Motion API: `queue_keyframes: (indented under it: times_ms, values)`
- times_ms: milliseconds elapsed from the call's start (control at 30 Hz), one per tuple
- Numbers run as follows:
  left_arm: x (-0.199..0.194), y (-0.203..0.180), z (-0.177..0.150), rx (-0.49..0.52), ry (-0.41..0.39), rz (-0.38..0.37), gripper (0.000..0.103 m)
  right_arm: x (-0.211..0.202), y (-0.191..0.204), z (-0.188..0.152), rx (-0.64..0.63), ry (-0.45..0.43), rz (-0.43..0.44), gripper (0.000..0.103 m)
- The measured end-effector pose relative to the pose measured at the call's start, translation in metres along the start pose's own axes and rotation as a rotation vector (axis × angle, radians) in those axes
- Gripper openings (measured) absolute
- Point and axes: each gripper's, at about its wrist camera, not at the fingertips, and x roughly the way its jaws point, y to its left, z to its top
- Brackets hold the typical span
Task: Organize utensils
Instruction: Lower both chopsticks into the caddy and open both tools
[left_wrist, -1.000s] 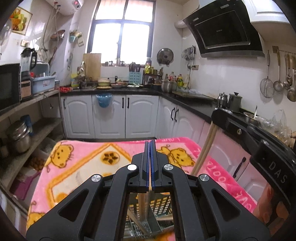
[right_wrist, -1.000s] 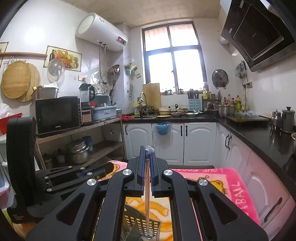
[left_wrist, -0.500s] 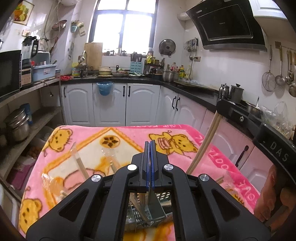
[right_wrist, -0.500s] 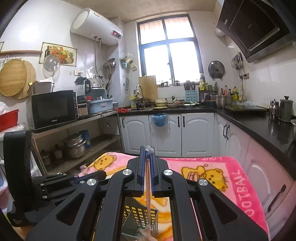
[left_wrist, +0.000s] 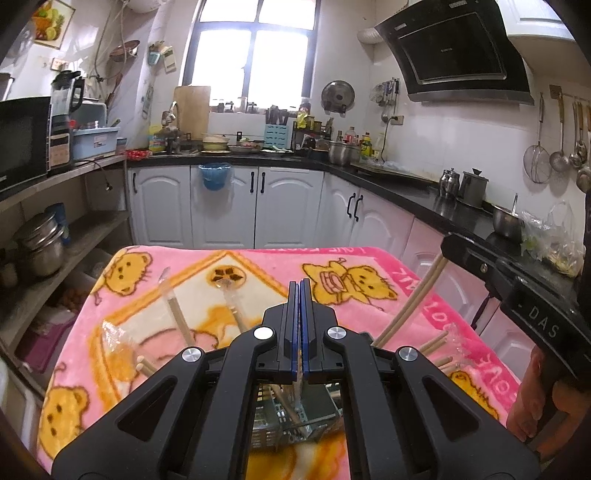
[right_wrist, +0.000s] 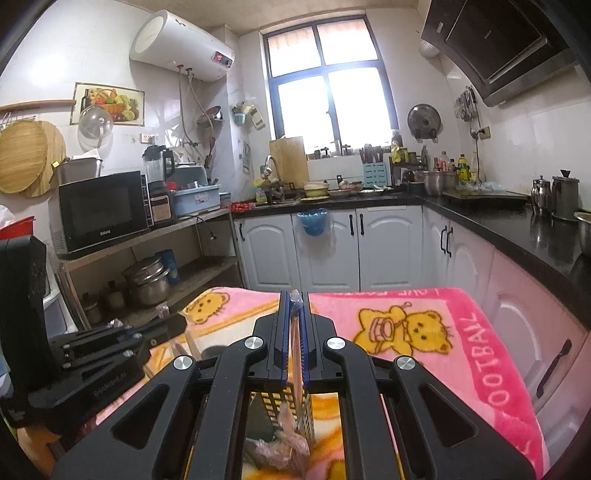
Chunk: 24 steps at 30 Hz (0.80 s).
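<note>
Two grippers are working above a pink bear-print blanket (left_wrist: 369, 266) that is covering the surface. The left gripper (left_wrist: 299, 325) is hovering directly over a metal mesh utensil holder (left_wrist: 295, 421), which is standing on the blanket near the front edge. Its fingers are pressing almost together, and a thin wooden stick, apparently a chopstick (left_wrist: 297, 384), is hanging from between them down into the holder; another stick (left_wrist: 286, 406) is leaning inside the holder beside it.

The right gripper (right_wrist: 294, 332) is hanging over the same holder (right_wrist: 280, 406), seen here with its perforated wall facing the camera. Its fingers are narrow and clamping a plastic-wrapped utensil (right_wrist: 295, 332), the wrapper's crinkled tip poking up above the fingers and the lower wrapped end reaching down at the holder's rim. From the left wrist view, that utensil is showing as a pale wooden shaft (left_wrist: 413, 302) slanting down from the right gripper's body.

Several more wrapped utensils are lying loose on the blanket: one (left_wrist: 177, 306) and another (left_wrist: 232, 299) on the cream middle panel, one (left_wrist: 122, 350) nearer the left side, and a small bundle (left_wrist: 439, 347) to the right of the holder. Beyond the blanket, white cabinets (left_wrist: 229, 206) and a black countertop (right_wrist: 498, 218) are lining the kitchen walls.
</note>
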Motion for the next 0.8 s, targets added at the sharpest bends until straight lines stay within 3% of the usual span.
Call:
queue_keyframes:
  times_ms: [367,467,600,700,733,800]
  values:
    - [-0.009,0.008,-0.007,-0.022,0.017,0.003,0.001,-0.01,-0.003,-0.009,0.014,0.044,0.005,0.006]
    - [-0.009,0.009,-0.009,-0.03,0.03,0.006,0.011,-0.012,-0.004,-0.011,0.02,0.055,-0.001,0.006]
    - [-0.011,0.011,-0.014,-0.035,0.039,0.009,0.011,-0.014,-0.005,-0.013,0.038,0.069,0.002,0.007]
    - [-0.016,0.012,-0.017,-0.037,0.038,0.006,0.017,-0.016,-0.003,-0.014,0.04,0.076,0.009,0.017]
    - [-0.018,0.012,-0.017,-0.041,0.037,0.003,0.023,-0.018,-0.002,-0.015,0.039,0.077,0.01,0.018]
    - [-0.02,0.013,-0.018,-0.047,0.039,-0.005,0.025,-0.02,0.002,-0.015,0.029,0.085,0.009,0.02]
